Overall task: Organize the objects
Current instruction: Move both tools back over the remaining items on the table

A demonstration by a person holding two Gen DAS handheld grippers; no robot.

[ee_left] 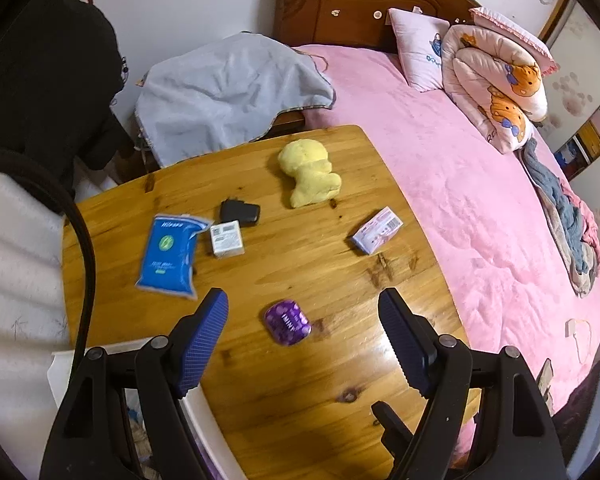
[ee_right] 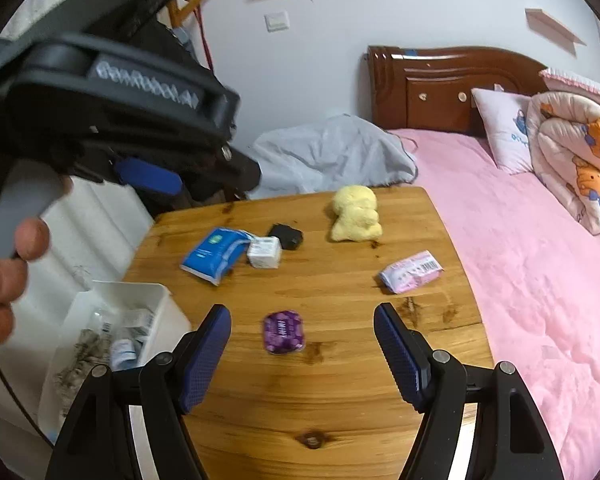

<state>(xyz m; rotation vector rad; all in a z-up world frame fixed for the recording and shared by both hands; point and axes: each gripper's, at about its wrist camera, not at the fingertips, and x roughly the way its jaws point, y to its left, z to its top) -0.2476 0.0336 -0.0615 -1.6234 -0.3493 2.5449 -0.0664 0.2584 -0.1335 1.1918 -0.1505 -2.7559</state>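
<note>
Through my left wrist camera, my left gripper (ee_left: pixel 302 332) hangs wide apart and empty over the wooden table (ee_left: pixel 284 392), the purple tin (ee_left: pixel 287 321) between its fingers. Six things lie loose: behind the tin the blue pack (ee_left: pixel 170 250), white box (ee_left: pixel 227 238), black charger (ee_left: pixel 239 212), yellow plush (ee_left: pixel 310 172) and pink packet (ee_left: pixel 377 230). Little looks sorted (my guess).

My right wrist camera adds the white bin (ee_right: pixel 116 332) left of the tin, already holding items. My right gripper (ee_right: pixel 302 344) gapes empty too.
</note>
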